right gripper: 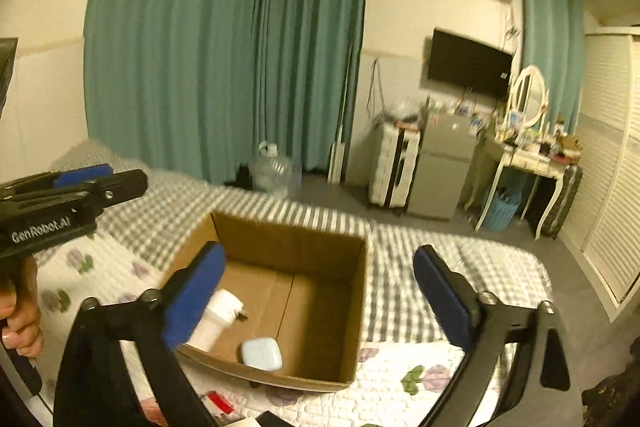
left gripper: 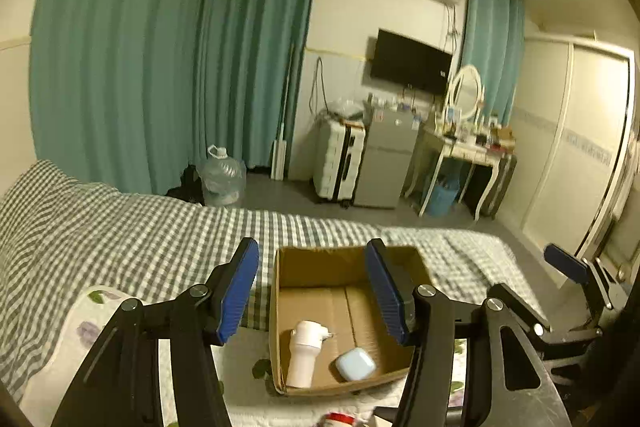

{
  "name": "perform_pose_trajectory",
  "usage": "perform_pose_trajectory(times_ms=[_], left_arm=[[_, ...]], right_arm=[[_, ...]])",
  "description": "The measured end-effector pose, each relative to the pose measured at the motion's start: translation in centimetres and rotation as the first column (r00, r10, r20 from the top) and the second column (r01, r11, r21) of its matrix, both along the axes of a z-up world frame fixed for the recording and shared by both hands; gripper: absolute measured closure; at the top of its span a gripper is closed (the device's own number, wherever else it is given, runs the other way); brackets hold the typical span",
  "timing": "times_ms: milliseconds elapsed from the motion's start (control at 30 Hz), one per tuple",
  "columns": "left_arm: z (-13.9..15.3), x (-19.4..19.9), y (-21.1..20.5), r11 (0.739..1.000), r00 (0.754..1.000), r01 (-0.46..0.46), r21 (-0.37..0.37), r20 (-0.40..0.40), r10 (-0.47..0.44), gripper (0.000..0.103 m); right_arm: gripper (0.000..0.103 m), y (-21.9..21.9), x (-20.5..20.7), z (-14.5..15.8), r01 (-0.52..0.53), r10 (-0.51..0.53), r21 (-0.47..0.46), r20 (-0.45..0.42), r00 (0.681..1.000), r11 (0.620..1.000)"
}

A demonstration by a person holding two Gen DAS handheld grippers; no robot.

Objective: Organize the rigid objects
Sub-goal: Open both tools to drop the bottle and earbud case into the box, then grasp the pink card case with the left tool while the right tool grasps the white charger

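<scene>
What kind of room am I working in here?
A bedroom, most likely in a small flat. The cardboard box sits on a bed with a checked sheet, a dressing table with an oval mirror stands against the far wall, and a wardrobe with sliding doors runs beside it.

An open brown cardboard box (right gripper: 320, 311) sits on the bed, holding a white cylindrical bottle (left gripper: 304, 355) lying tilted beside a pale blue rounded case (left gripper: 355, 365).

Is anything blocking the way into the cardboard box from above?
Nothing visible does. The brown cardboard box is open-topped, with no flap across its mouth. Only a white cylindrical bottle and a pale blue rounded case lie on its floor, leaving bare cardboard behind them.
</scene>
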State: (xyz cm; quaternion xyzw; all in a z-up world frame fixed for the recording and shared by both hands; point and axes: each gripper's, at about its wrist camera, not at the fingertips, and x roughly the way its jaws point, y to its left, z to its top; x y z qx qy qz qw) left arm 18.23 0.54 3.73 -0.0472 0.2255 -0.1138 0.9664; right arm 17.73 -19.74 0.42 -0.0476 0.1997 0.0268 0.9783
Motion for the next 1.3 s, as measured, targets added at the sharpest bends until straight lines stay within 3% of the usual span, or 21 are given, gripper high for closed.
perform_pose_trajectory(times_ms=[233,367,533,667,933,1300], left_arm=[[4.6,-5.7,0.7,0.998,0.997,-0.023,0.052,0.076,0.019,0.040],[6.4,-8.6,0.8,0.994,0.992,-0.036,0.103,0.124,0.023,0.039],[6.8,-11.0,1.4,0.996,0.991,-0.038,0.084,0.134,0.027,0.039],[6.2,-11.9,1.7,0.994,0.992,-0.051,0.097,0.124,0.039,0.039],[4.7,-12.9,2.4,0.999,0.995,-0.003,0.051,0.101,-0.002,0.039],[-1.5,-11.5,1.1,0.993,0.999,0.043,0.109,-0.005,-0.042,0.039]], right_arm=[[0.000,0.3,-6.1,4.8,0.022,-0.018,-0.068,0.058,0.998,0.997],[0.000,0.3,-9.9,7.1,0.010,-0.007,-0.028,0.111,0.994,1.000],[0.000,0.6,-13.1,8.3,-0.009,0.011,-0.012,0.145,0.989,1.000],[0.000,0.9,-14.8,8.3,-0.016,0.018,-0.012,0.149,0.989,1.000],[0.000,-0.1,-16.9,7.6,0.010,-0.012,0.012,0.156,0.988,1.000],[0.000,0.2,-15.1,3.5,0.008,-0.007,-0.002,0.081,0.997,1.000]])
